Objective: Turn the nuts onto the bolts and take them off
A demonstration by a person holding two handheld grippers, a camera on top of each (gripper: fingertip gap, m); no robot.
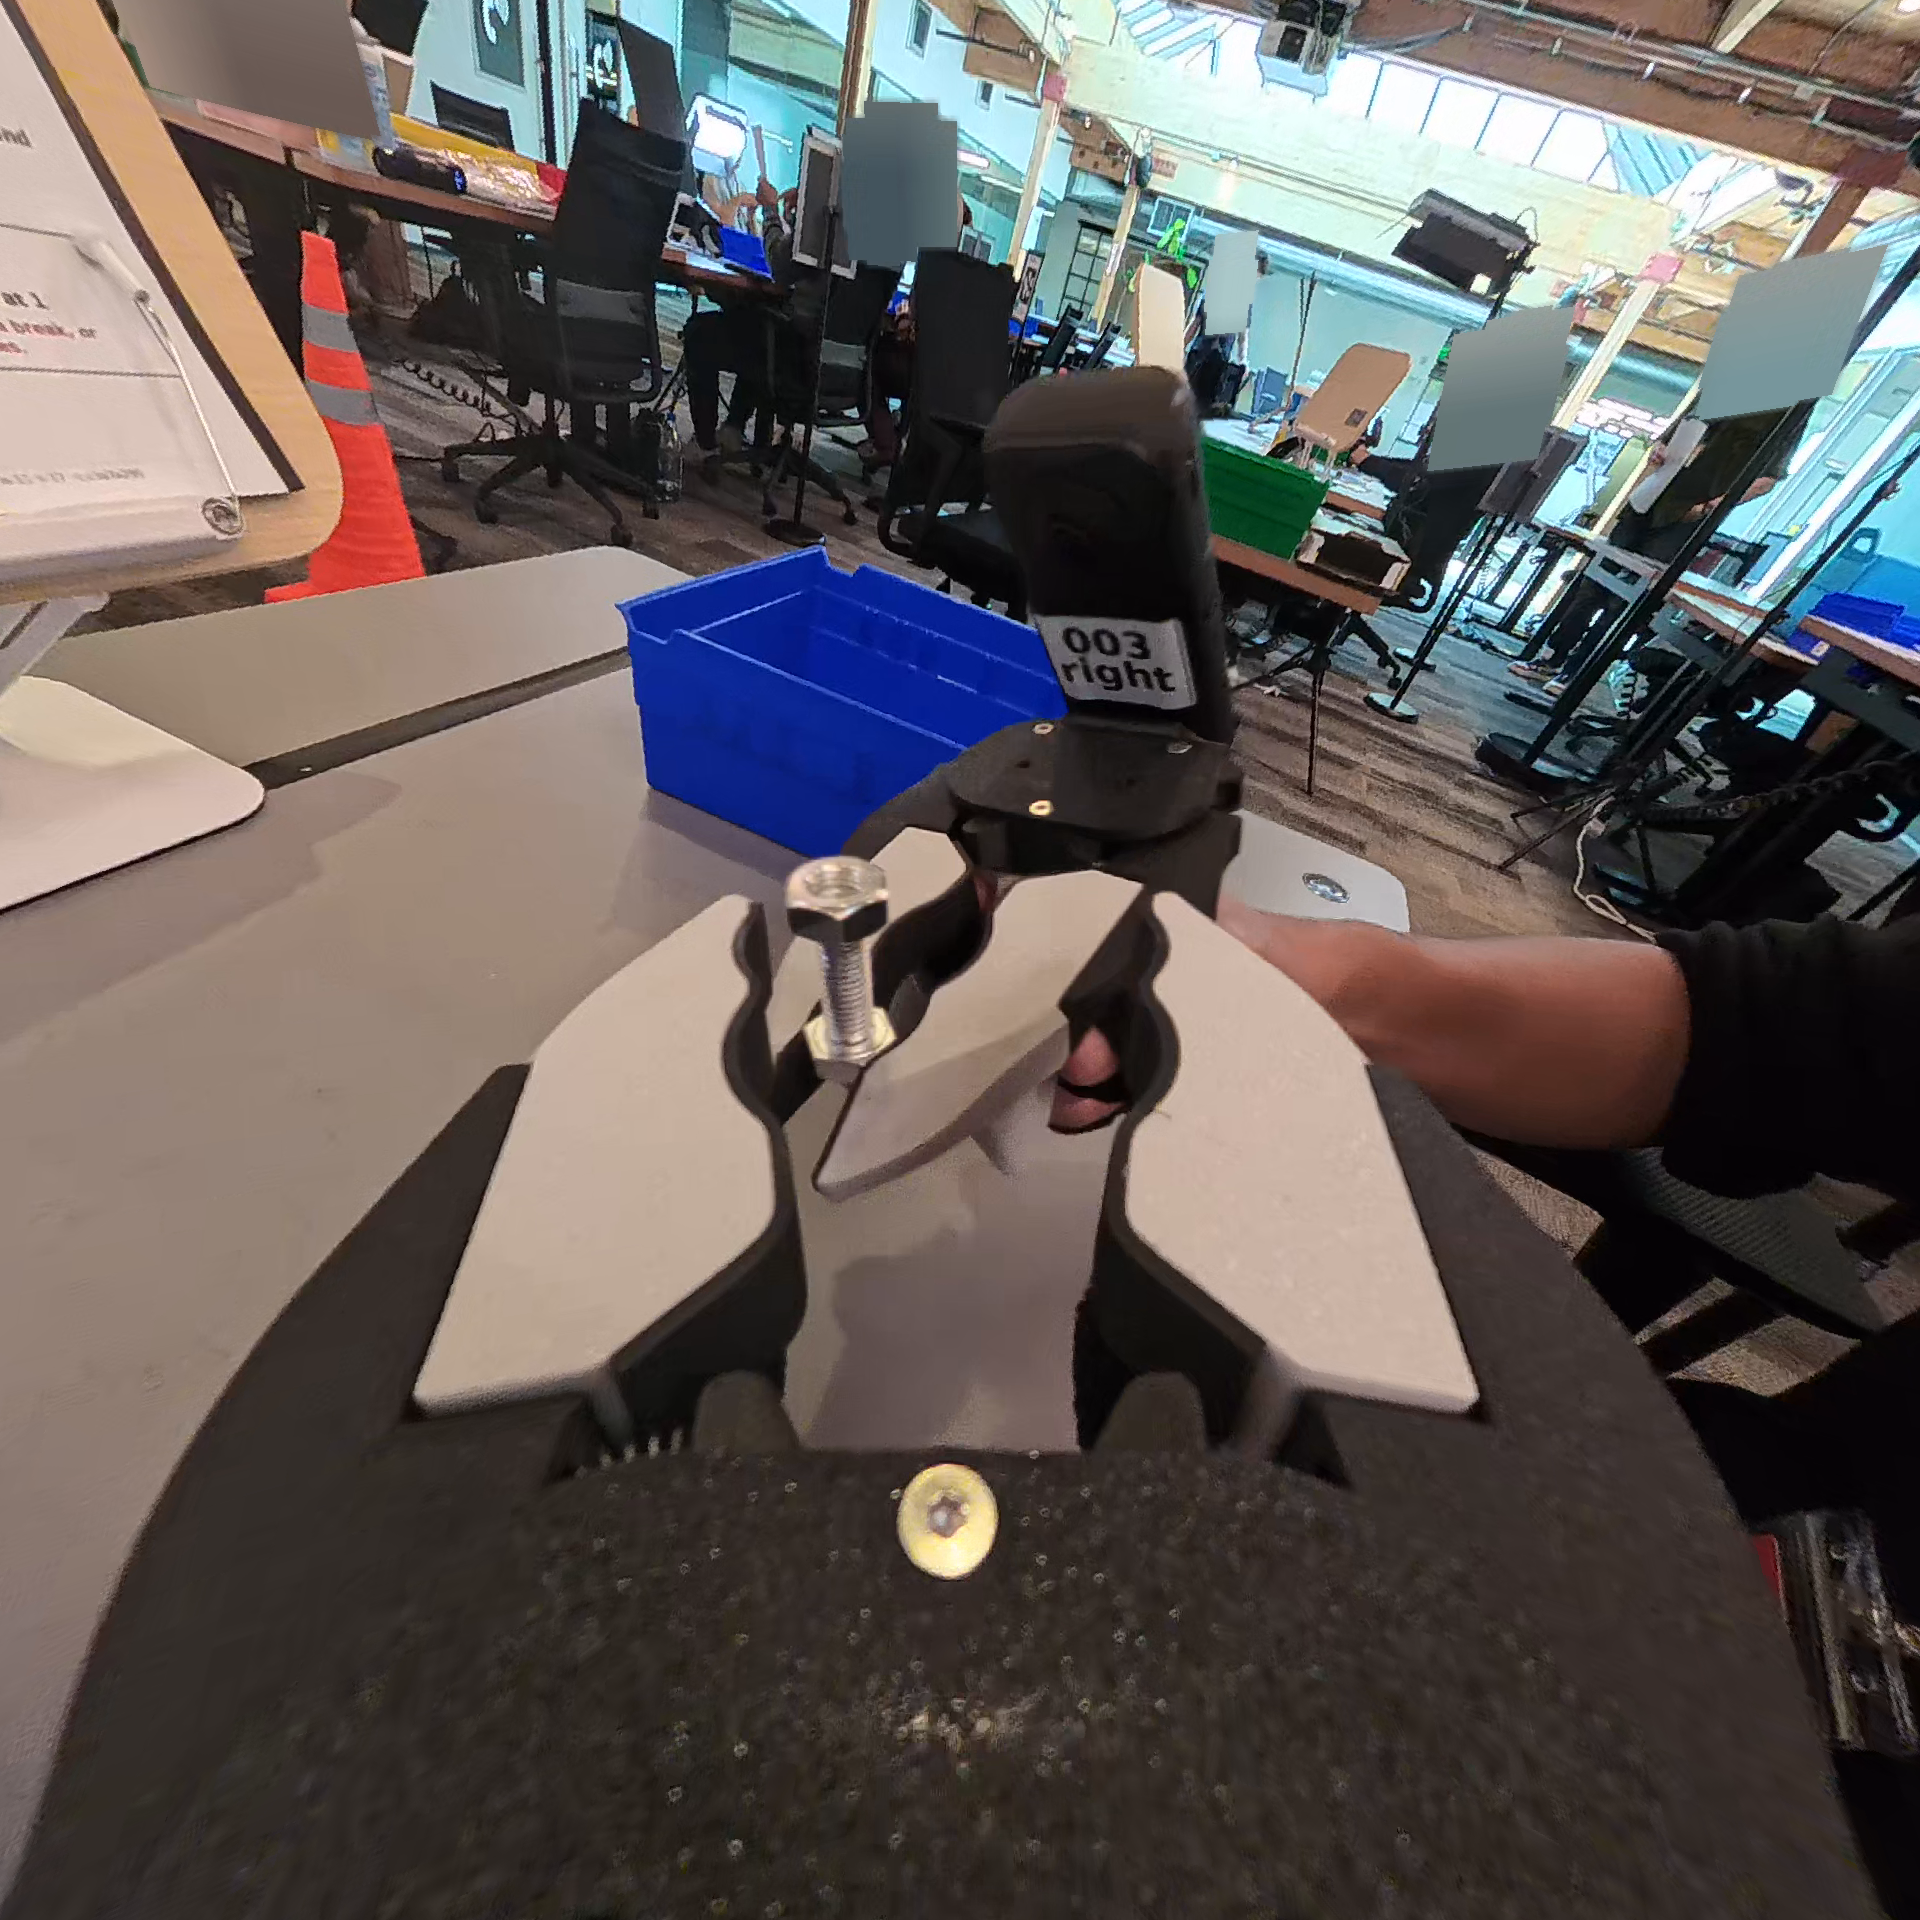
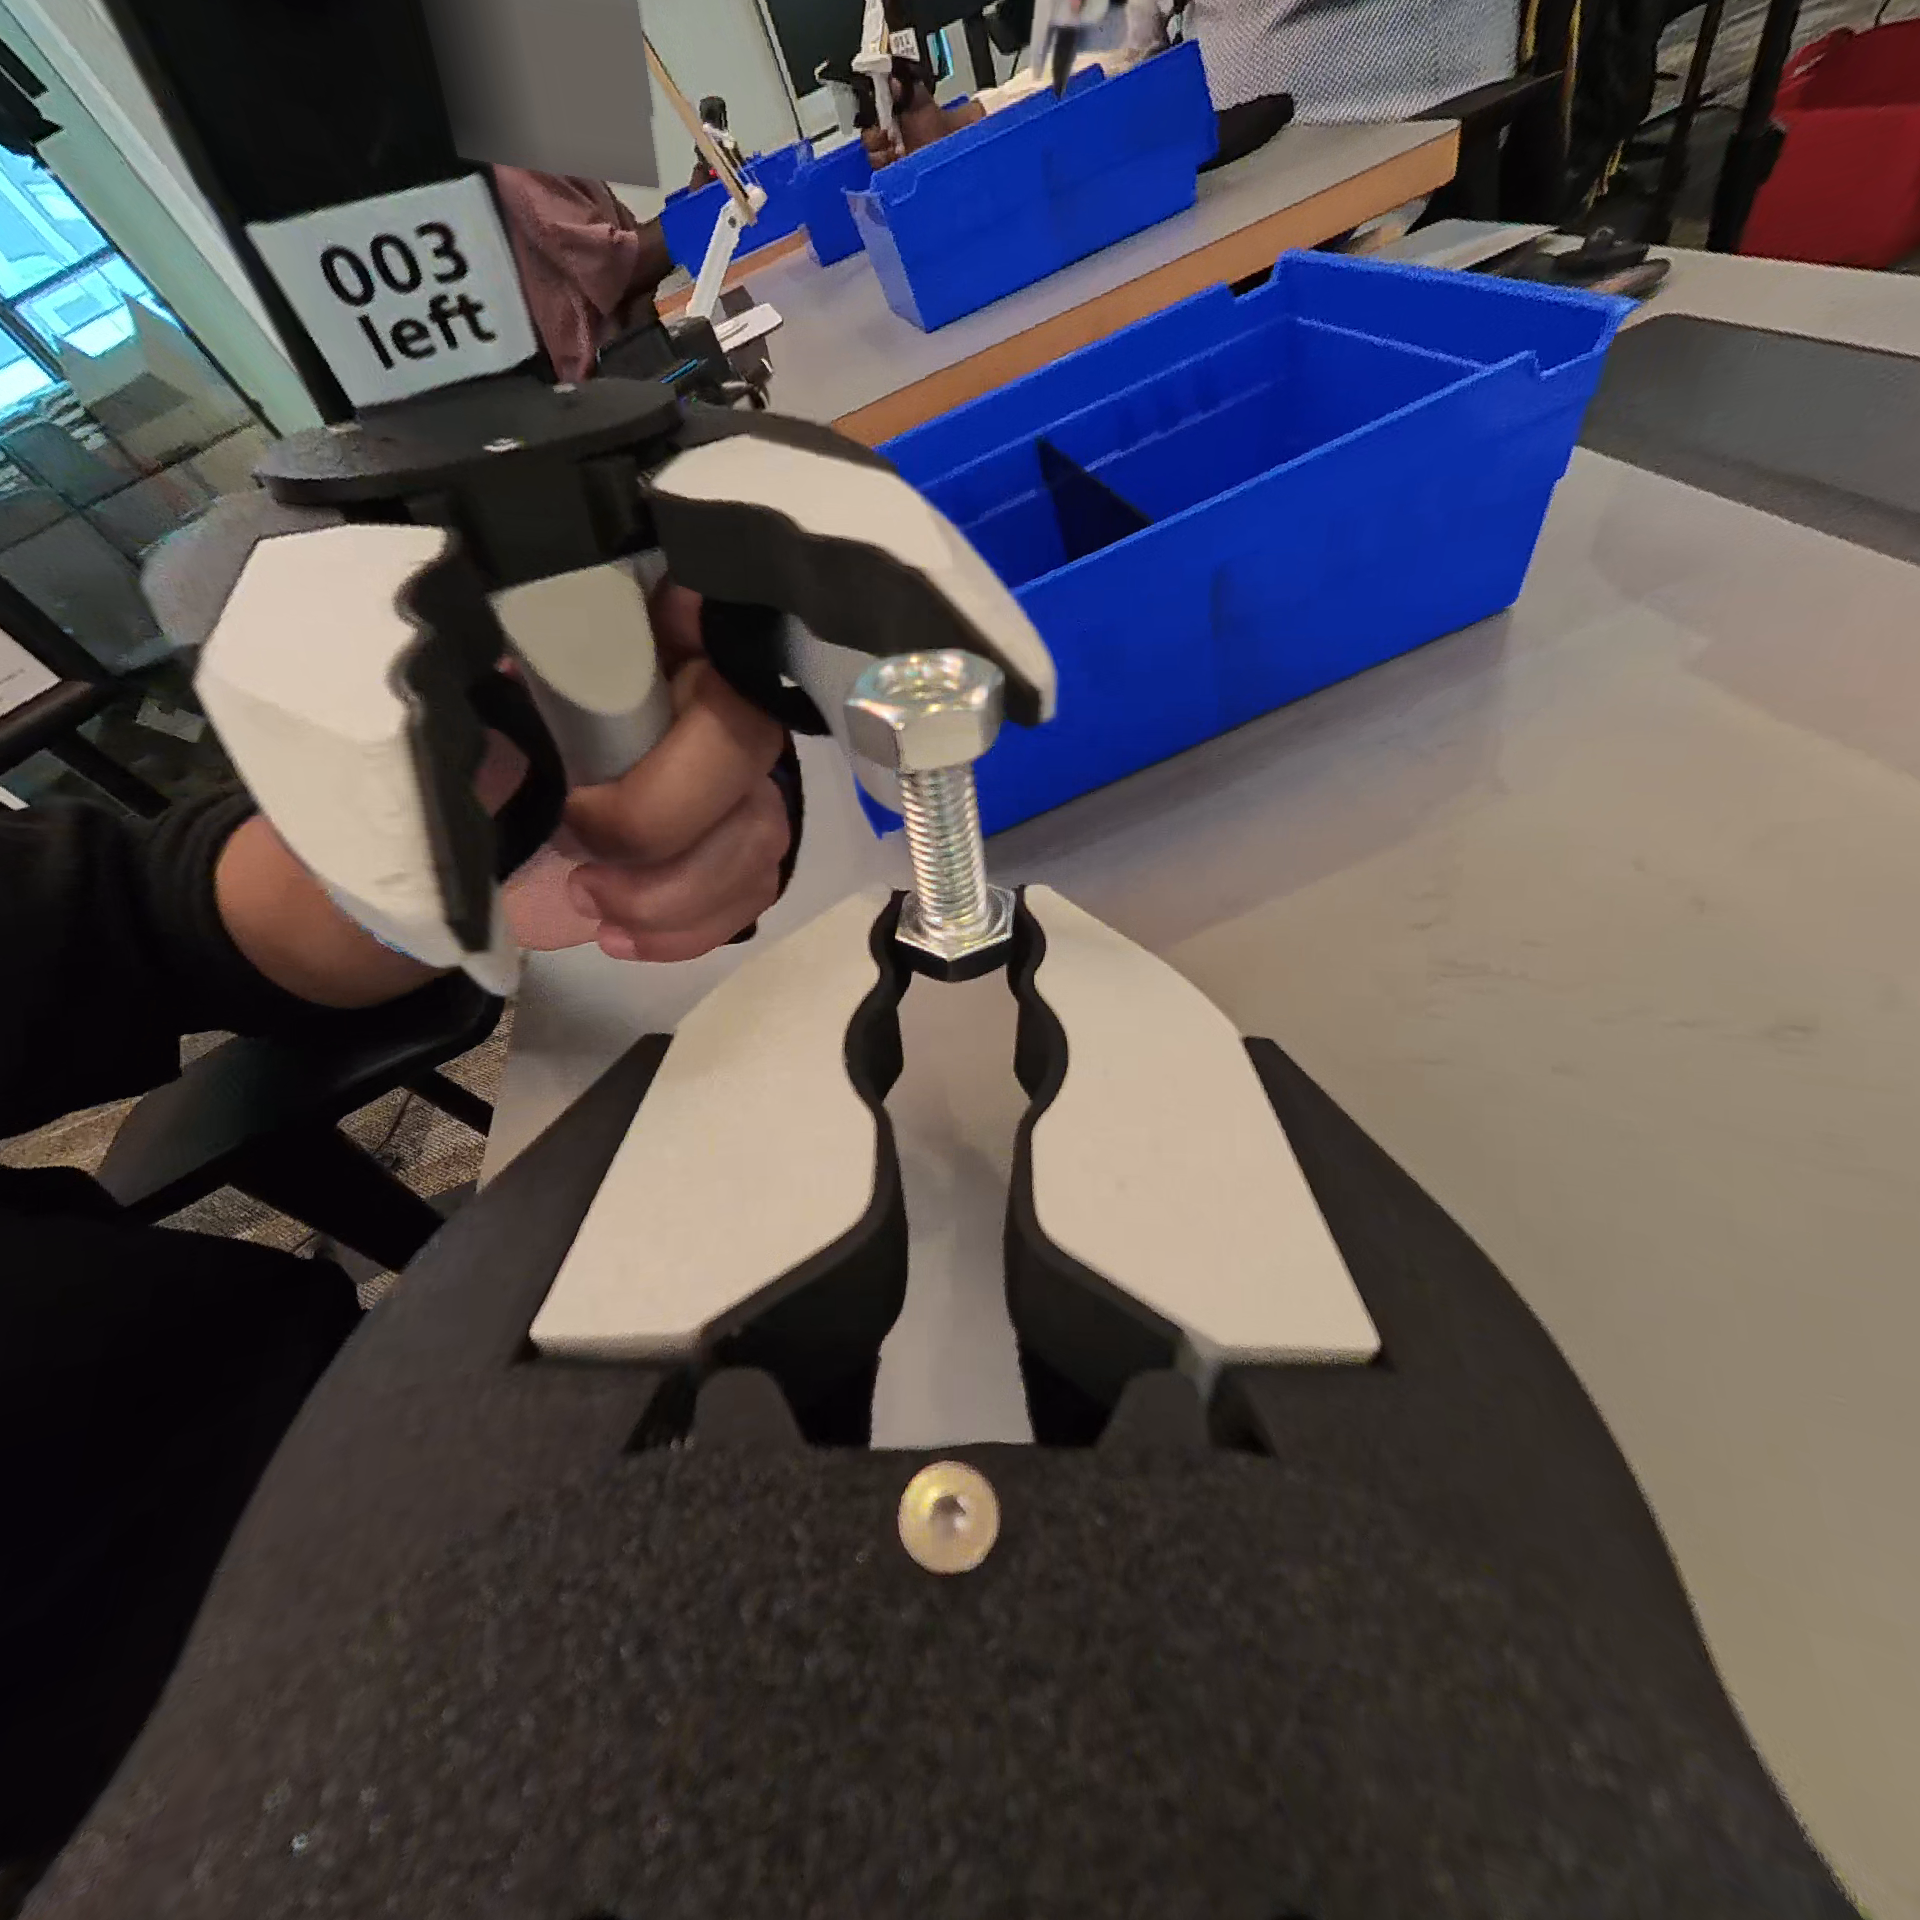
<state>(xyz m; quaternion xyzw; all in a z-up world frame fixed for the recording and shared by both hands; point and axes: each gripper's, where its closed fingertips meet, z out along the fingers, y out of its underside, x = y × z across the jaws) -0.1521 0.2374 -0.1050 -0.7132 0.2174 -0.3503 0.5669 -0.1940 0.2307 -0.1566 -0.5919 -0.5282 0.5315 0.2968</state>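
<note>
My right claw (image 2: 951,940) is clamped on the hexagonal head of the bolt (image 2: 943,852), which stands upright above the grey table (image 2: 1455,987). A nut (image 2: 925,717) sits at the top of its thread. My left claw (image 2: 727,821) has its fingers spread apart, one finger just beside the nut, the other well apart at nine o'clock. In the left wrist view the nut (image 1: 836,899) is near my left finger (image 1: 665,1091), not gripped. The blue bin (image 2: 1351,582) rests on the table at one o'clock past the bolt; the compartments I can see hold nothing, split by a dark divider. Bare table spreads at three o'clock, and its near edge drops off at eight o'clock, toward carpet and a chair.
</note>
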